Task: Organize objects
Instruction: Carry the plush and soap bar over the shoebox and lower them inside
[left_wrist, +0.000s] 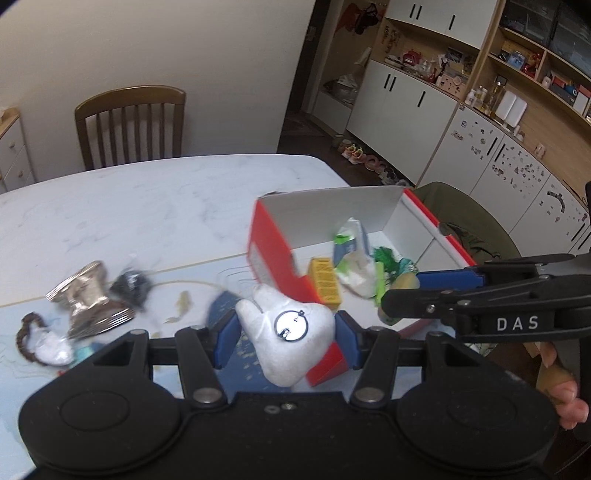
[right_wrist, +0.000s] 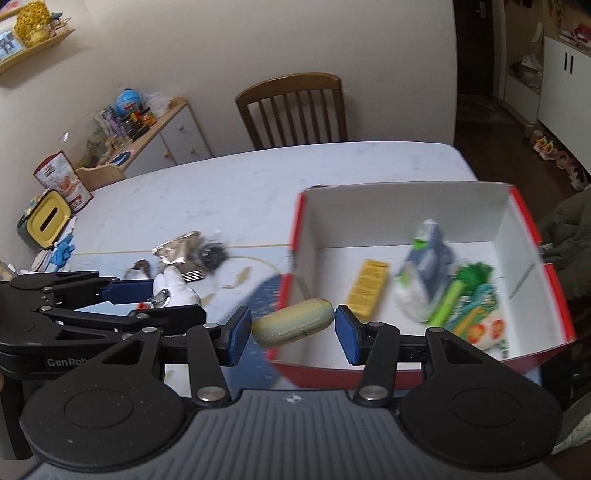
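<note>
One red box (right_wrist: 524, 218) holds a yellow packet (right_wrist: 367, 291) and green wrappers (right_wrist: 461, 291). My right gripper (right_wrist: 293, 328) clamps a pale capsule (right_wrist: 293, 326) over its edge; my left gripper (left_wrist: 286, 338) pinches a white plush (left_wrist: 286, 332) beside it.

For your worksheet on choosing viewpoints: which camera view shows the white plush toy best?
The left wrist view: the white plush toy sits whole and close between the left gripper fingers. The right wrist view shows only part of it, small, behind that gripper.

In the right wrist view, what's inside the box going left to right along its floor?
Yellow packet → blue-and-white pouch → green bundle → orange-printed bag, all inside the red box. The pale capsule in the right gripper is over the near-left wall.
</note>
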